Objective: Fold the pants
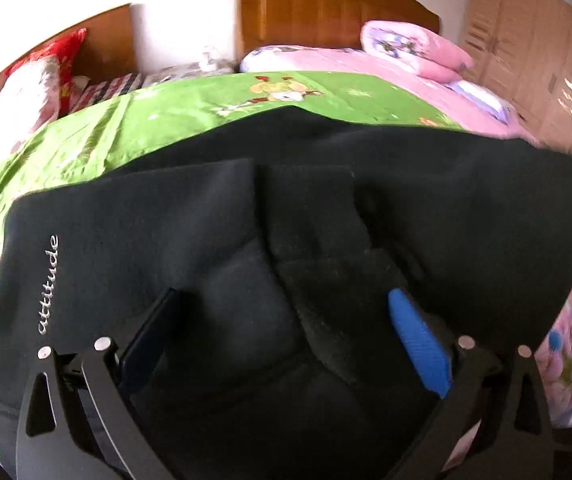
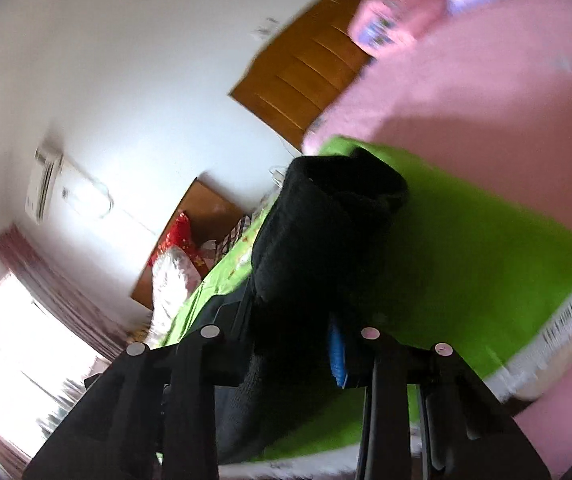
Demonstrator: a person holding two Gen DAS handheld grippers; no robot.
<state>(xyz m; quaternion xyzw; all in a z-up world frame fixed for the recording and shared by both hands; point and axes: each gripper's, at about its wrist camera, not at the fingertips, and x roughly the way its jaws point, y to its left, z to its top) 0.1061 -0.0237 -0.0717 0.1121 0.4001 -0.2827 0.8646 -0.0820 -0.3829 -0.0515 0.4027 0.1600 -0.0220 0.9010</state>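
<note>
The pants (image 1: 286,208), dark and with the word "attitude" printed along one edge, lay spread on the green sheet (image 1: 165,120) of the bed, their long axis running across the left wrist view from the printed edge at left to a blurred corner at right.

**Left gripper.** The left gripper (image 1: 281,320) pointed steeply down at the cloth. Its fingers stood spread wide, the dark finger at left and the blue pad (image 1: 418,344) at right, with a raised fold of fabric between them. Neither finger could be seen pressing the cloth, so the fabric was judged to lie inside the gap and not to be pinched. The fold ran away from the fingers toward the far edge of the pants, roughly along the pointing line.

**Right gripper.** The right gripper (image 2: 294,336) pointed close to level. Its fingers were drawn in on a thick bunch of the pants (image 2: 326,240), which rose out of the jaws and draped forward over the green sheet (image 2: 486,280). The blue pad (image 2: 336,356) bore against the right side of the bunch. The view was blurred, and the far end of the bunch could not be made out clearly.

**Governing relation.** The right hand had the cloth in grip, whereas the left only straddled it. The next fold was therefore judged to depend on the left fingers closing on the ridge between them.
</note>
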